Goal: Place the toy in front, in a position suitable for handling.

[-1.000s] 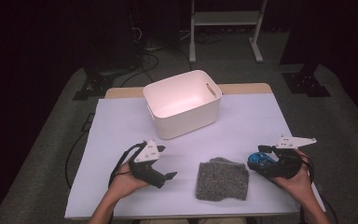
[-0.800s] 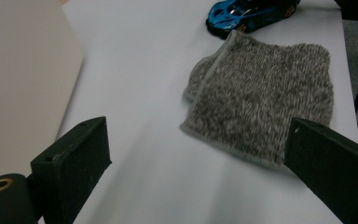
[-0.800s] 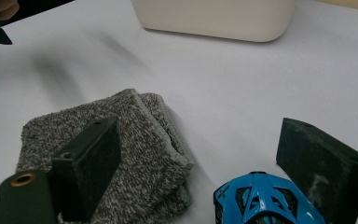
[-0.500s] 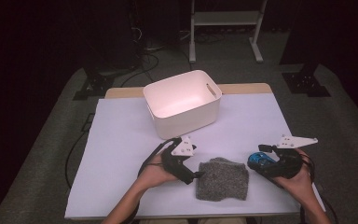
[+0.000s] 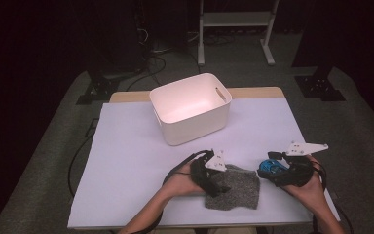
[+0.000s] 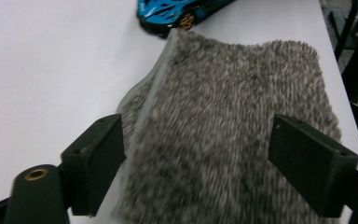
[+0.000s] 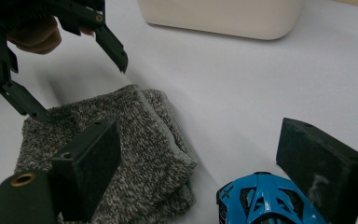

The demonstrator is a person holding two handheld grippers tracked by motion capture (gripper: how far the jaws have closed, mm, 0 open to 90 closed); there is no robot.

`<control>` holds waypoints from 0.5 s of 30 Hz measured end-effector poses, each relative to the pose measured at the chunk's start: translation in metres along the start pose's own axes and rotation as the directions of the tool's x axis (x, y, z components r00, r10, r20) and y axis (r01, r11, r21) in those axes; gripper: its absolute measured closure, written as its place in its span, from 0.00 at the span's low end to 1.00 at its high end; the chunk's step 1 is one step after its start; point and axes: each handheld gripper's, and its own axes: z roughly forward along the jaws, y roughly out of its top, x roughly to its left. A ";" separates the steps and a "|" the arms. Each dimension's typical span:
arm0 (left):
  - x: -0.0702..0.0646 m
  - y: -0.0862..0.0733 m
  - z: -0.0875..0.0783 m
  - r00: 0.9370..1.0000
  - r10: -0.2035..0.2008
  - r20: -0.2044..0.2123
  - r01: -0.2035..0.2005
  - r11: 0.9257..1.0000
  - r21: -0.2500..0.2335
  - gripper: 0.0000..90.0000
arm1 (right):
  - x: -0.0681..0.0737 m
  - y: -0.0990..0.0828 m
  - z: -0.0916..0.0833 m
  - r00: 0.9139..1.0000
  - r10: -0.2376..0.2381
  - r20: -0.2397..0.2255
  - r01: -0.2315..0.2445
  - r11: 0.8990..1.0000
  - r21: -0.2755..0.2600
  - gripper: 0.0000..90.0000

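- White paper-covered table (image 5: 126, 161) is the biggest thing here, with the cream bin (image 5: 191, 108) sitting toward the far side, well apart from where I'm working.
- Grey fuzzy cloth (image 5: 236, 187), folded, lies near my edge of the table, between my two hands. That's what I'm going for, I reckon, probably to lift it into the bin.
- Left gripper (image 5: 217, 184) is down over the cloth's left edge. Its jaws have just been closing a bit but are still wide, with the cloth (image 6: 223, 135) between them and not pinched yet: one pad sits just off the folded edge, the other hangs over the pile.
- Right gripper (image 5: 277, 173) rests off to the right with jaws wide apart and nothing gripped. The front of the blue toy car (image 7: 265, 200) sits between them, untouched as far as I can tell.
- Toy car (image 5: 271, 167) is just beside the cloth's right corner, maybe touching it.
- Tip for this step: get the lower pad under all the folded layers before squeezing, or only the top flap comes up. Also lift straight so the cloth doesn't drag the car.
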 end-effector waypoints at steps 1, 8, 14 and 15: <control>-0.001 0.002 0.004 1.000 0.002 0.010 -0.002 1.000 -0.001 0.23 | 0.000 0.000 0.000 1.000 0.001 0.000 -0.001 1.000 0.002 0.14; -0.005 0.005 0.035 0.997 0.046 0.060 -0.050 0.997 0.062 0.26 | -0.004 -0.001 -0.001 1.000 0.011 -0.006 -0.011 1.000 -0.009 0.14; -0.001 -0.002 0.044 0.995 0.013 0.100 -0.019 0.998 0.058 0.34 | -0.005 -0.001 -0.003 1.000 0.011 -0.001 -0.011 1.000 -0.016 0.14; -0.001 -0.002 0.044 0.995 0.013 0.100 -0.019 0.998 0.058 0.35 | -0.005 -0.001 -0.004 1.000 0.012 0.002 -0.012 1.000 -0.019 0.14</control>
